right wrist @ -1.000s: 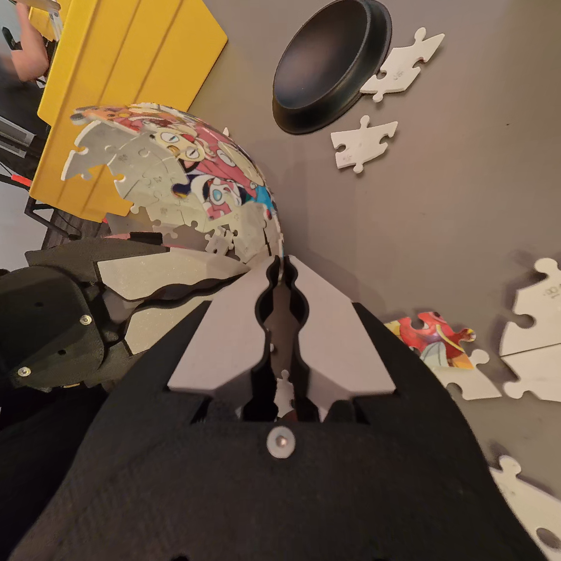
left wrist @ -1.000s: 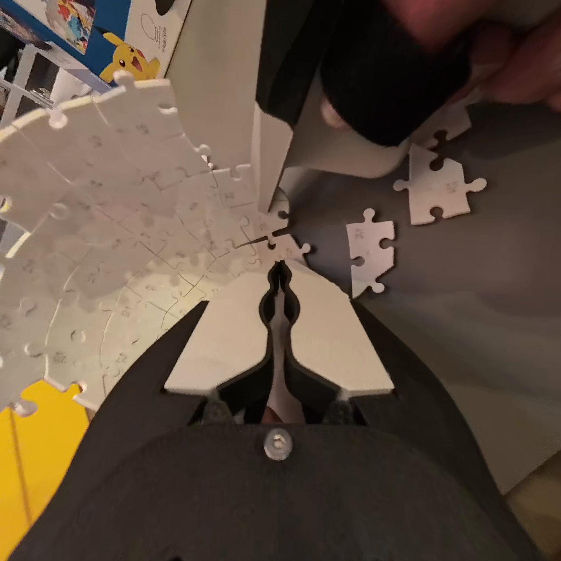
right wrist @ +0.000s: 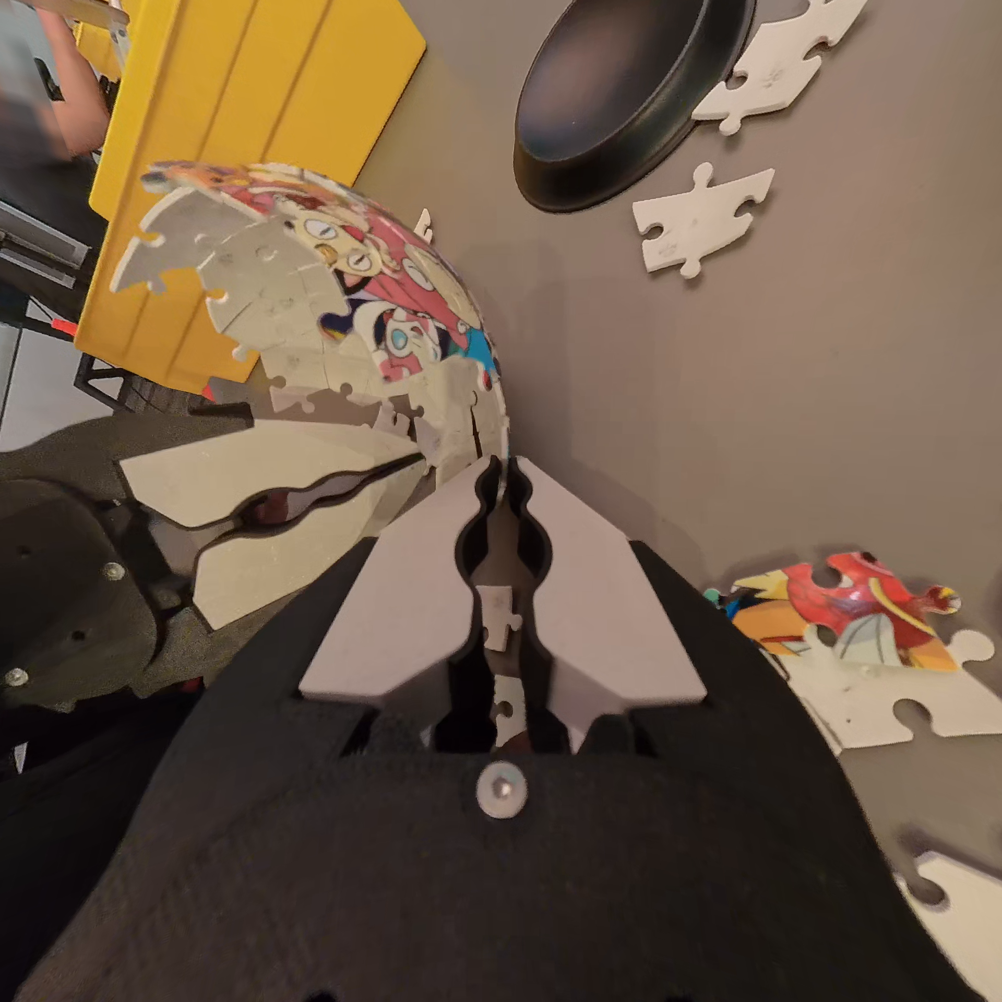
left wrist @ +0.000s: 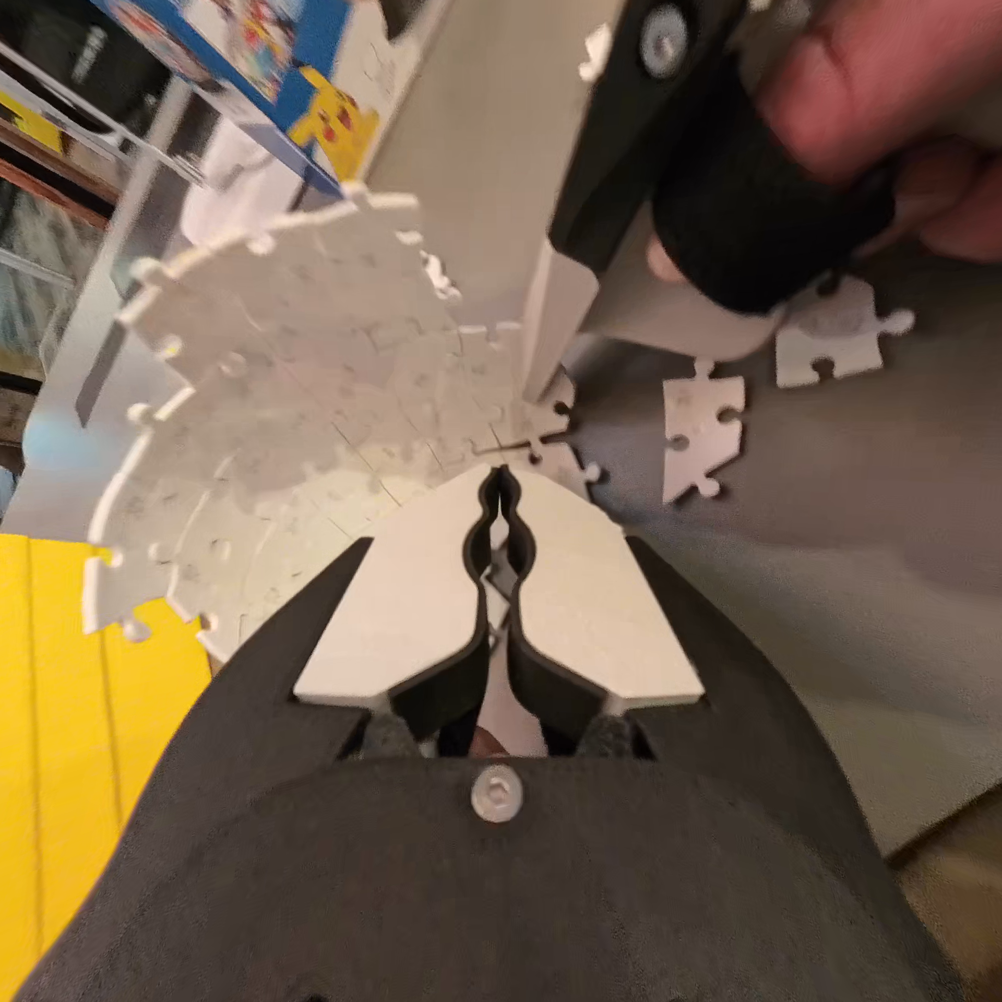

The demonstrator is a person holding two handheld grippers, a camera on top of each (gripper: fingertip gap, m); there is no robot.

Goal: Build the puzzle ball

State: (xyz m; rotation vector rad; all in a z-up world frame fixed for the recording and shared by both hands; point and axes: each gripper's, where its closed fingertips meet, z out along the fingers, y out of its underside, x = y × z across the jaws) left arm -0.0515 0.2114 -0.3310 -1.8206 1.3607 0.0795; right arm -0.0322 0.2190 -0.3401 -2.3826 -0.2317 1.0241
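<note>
Left gripper (left wrist: pixel 499 470) pinched tight on the lower rim of the half-built puzzle ball (left wrist: pixel 303 412), jaws closed with no gap at the tips. Right gripper (right wrist: pixel 503 461) likewise clamped on the same shell's edge, from the other side, jaws nearly together around the thin wall. Ball held above a grey table (right wrist: pixel 759 406), blank white inside facing the left wrist view, printed cartoon outside (right wrist: pixel 390 282) facing the right wrist view. Crowded close together at the rim, the two tools: left one's pale fingers (right wrist: pixel 260 477) just beside the right one's, touching the shell. A hand (left wrist: pixel 878 108) wrapped on the right tool's black handle, covering part of the table behind. Loose white pieces scattered near: one (left wrist: pixel 702 428) just right of the ball's edge, another (left wrist: pixel 829 341) partly under the black handle. A black round stand (right wrist: pixel 623 97) farther off, with a blank piece (right wrist: pixel 699 222) beside it and another (right wrist: pixel 775 59) tucked under its rim. A colourful piece (right wrist: pixel 862 612) lying on blank ones at the right. A yellow bin (right wrist: pixel 244 108) behind the ball, a blue box (left wrist: pixel 260 70) above it.
</note>
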